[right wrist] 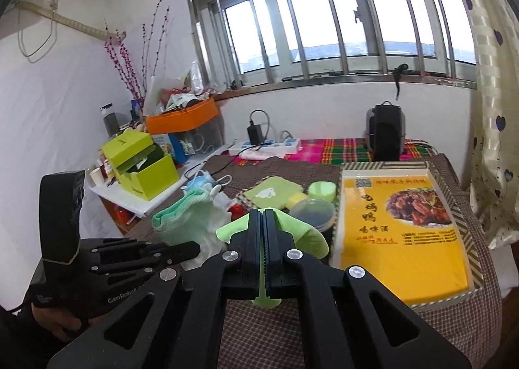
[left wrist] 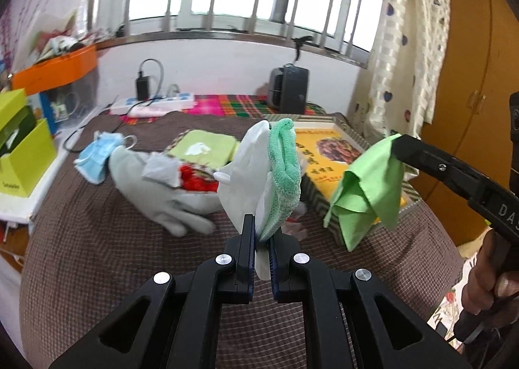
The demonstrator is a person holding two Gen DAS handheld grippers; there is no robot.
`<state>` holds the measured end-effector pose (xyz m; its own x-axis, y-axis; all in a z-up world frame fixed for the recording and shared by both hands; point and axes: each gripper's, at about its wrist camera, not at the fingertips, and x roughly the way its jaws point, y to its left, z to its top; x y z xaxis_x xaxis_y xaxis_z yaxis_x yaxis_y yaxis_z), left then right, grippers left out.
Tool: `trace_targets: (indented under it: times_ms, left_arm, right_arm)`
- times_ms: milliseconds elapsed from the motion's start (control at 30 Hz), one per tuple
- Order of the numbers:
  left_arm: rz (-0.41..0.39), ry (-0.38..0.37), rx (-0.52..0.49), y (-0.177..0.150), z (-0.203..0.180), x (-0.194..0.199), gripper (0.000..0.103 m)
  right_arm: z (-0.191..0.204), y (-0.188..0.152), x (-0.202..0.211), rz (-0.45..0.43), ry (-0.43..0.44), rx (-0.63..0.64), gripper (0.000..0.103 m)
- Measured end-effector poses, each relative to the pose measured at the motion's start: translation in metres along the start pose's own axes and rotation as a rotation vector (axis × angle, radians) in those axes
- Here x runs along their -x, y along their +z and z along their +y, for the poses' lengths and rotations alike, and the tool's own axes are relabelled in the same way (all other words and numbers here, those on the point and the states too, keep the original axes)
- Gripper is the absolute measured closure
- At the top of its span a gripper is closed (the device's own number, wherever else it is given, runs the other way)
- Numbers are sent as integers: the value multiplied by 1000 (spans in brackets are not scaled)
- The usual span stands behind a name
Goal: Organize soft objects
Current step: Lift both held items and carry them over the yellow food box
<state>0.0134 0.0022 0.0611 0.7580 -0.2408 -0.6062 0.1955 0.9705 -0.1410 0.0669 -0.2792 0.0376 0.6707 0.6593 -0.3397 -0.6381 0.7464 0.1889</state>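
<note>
Two soft bundles are lifted above the brown checked bench point(left wrist: 97, 239): the left tongs point(left wrist: 261, 239) pinch one mint knit cloth point(left wrist: 283, 174) together with one white plastic glove point(left wrist: 246, 171), standing upright at twelve o'clock from the jaws. At three o'clock from that pair, the right tongs point(right wrist: 263, 223) are clamped tight on one lime green cloth point(left wrist: 366, 194), which hangs over the near edge of one yellow printed tray point(right wrist: 405, 232). Lying on the bench at ten o'clock are one grey glove point(left wrist: 155, 190) and one blue face mask point(left wrist: 97, 155), touching each other.
</note>
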Motion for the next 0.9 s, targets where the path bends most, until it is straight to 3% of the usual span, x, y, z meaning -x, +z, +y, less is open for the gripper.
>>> trace_targets:
  times_ms: [900]
  left_arm:
    - [65,-163,-182,44,-90,-89,96]
  right_arm:
    - [-102,1,-4,1,-171,-132,101]
